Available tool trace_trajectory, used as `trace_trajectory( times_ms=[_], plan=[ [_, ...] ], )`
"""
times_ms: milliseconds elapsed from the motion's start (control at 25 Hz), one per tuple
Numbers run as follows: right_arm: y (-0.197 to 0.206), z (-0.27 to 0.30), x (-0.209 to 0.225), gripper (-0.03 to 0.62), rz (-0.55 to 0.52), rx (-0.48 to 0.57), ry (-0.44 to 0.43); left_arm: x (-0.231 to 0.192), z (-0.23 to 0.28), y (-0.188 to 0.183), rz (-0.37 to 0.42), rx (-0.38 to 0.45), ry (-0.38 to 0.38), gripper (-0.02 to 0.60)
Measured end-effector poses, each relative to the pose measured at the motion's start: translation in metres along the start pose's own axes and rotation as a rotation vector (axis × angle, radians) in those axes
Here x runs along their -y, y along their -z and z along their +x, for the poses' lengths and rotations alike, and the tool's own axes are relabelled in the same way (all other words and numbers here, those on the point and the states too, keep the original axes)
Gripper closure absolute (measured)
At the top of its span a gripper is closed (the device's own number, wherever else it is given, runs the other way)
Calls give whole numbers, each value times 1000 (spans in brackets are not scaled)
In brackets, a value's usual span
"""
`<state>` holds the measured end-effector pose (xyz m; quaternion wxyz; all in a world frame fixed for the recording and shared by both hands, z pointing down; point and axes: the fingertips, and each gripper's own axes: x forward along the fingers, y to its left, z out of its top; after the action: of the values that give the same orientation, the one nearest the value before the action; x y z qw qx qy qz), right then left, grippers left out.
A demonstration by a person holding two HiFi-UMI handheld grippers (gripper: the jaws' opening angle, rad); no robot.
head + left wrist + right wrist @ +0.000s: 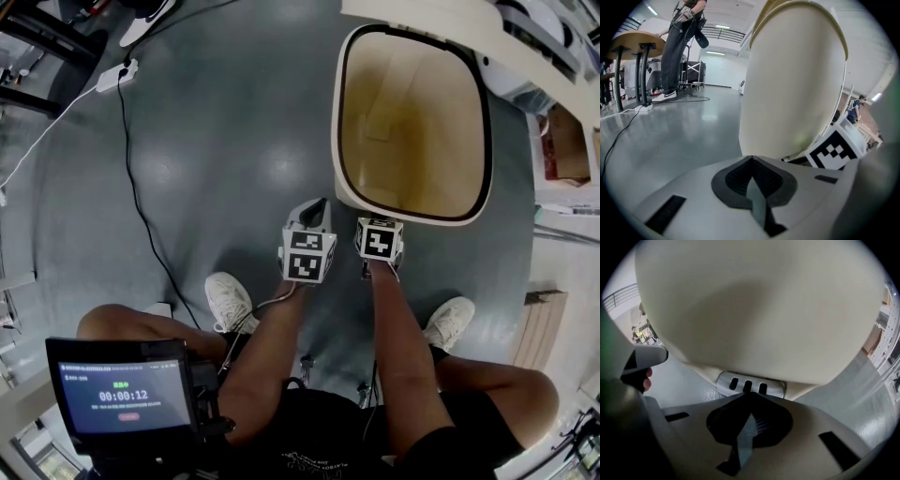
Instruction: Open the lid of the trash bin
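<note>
Judging risk first: bin stands far right of us, mouth open, lid seemingly tipped up at far side. We think lid drops if right gripper slips off pedal; light bin may skid under push. Right gripper: jaws together, empty, tip at pedal, contact unclear. Left gripper: jaws together, empty, just beside bin's near left wall.

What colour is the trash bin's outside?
The trash bin is plain cream, clearest in the left gripper view.
</note>
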<state>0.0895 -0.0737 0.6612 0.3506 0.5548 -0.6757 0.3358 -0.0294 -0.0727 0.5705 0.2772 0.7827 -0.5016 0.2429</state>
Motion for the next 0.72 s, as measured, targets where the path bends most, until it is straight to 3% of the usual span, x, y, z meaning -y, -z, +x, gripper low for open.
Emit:
trace_trajectory(
  times_ms=[720],
  plan=[
    [-3, -6, 1, 589, -5, -14, -4, 7, 0, 0, -9, 2, 14, 584]
  ],
)
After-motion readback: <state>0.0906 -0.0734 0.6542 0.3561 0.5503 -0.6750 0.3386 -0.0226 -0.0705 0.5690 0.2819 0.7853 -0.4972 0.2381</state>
